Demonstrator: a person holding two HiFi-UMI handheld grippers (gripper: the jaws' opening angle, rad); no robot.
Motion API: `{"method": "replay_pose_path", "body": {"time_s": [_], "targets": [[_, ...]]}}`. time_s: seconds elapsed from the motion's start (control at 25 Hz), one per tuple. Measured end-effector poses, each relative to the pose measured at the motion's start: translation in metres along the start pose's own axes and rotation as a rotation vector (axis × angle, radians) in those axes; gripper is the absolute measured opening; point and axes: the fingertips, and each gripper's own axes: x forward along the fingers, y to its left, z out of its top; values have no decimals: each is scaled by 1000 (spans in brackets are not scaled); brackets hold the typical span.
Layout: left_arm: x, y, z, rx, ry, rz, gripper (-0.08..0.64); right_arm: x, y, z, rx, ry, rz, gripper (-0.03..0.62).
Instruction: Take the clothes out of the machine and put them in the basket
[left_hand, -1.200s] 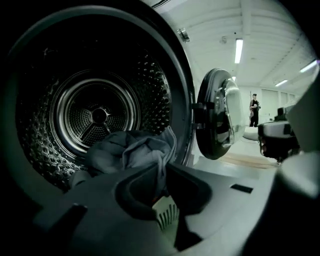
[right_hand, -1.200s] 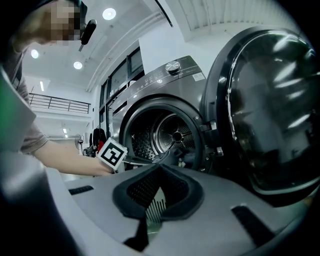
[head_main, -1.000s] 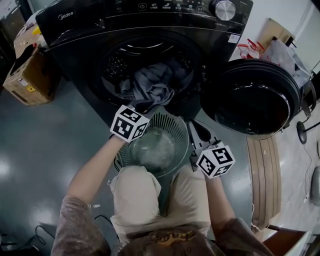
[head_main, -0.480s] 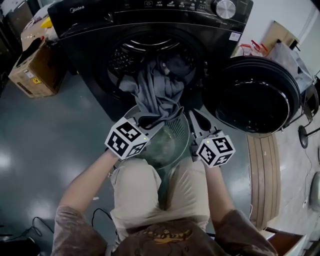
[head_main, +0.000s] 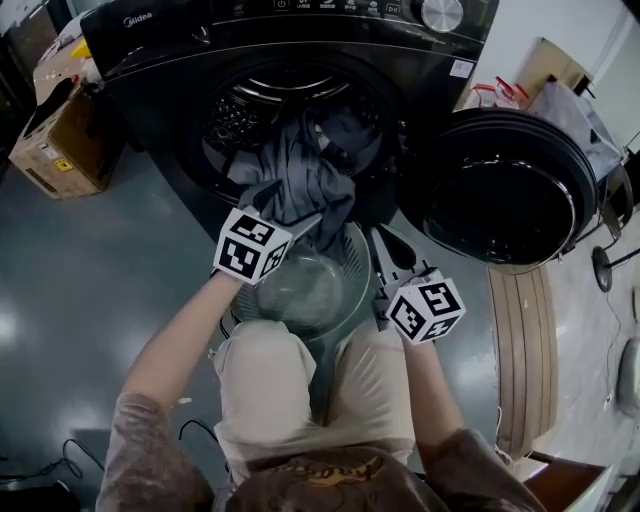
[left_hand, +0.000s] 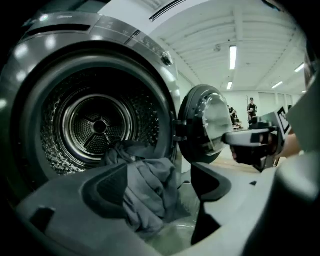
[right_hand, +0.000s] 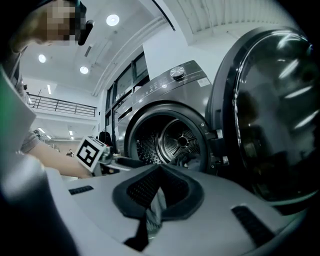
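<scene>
My L gripper (left_hand: 159, 186): jaws just opened wide, pinching nothing. Grey garment (left_hand: 142, 175) sags between them, long axis toward 12 o'clock into machine (head_main: 150, 60), tail over basket (head_main: 350, 250). R gripper (head_main: 388, 258), at 3 o'clock, closed, prob. on basket rim.

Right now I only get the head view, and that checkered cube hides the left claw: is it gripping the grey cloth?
Observer: No. The left gripper has just been opening its jaws. The grey garment hangs between them, unpinched.
Operator: And the right claw?
Observer: The right gripper looks shut on a thin strip of the basket, at its slatted rim.
Operator: Anything deeper in the machine?
Observer: The back wall of the drum shows bare. Cloth lies only at its mouth.
</scene>
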Motion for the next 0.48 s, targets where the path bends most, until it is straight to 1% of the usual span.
{"method": "replay_pose_path", "body": {"time_s": [0.16, 0.24, 0.32, 0.48], "targets": [[44, 45, -12, 21, 64, 87, 431, -5, -1, -2, 3, 1, -9, -3], [64, 66, -14, 9, 83, 123, 436, -8, -3, -3, 3, 3, -18, -3], [82, 84, -17, 1, 108, 147, 440, -10, -5, -4, 9, 2, -27, -3], [107, 116, -25, -16, 185, 181, 446, -11, -7, -7, 10, 8, -36, -3]]}}
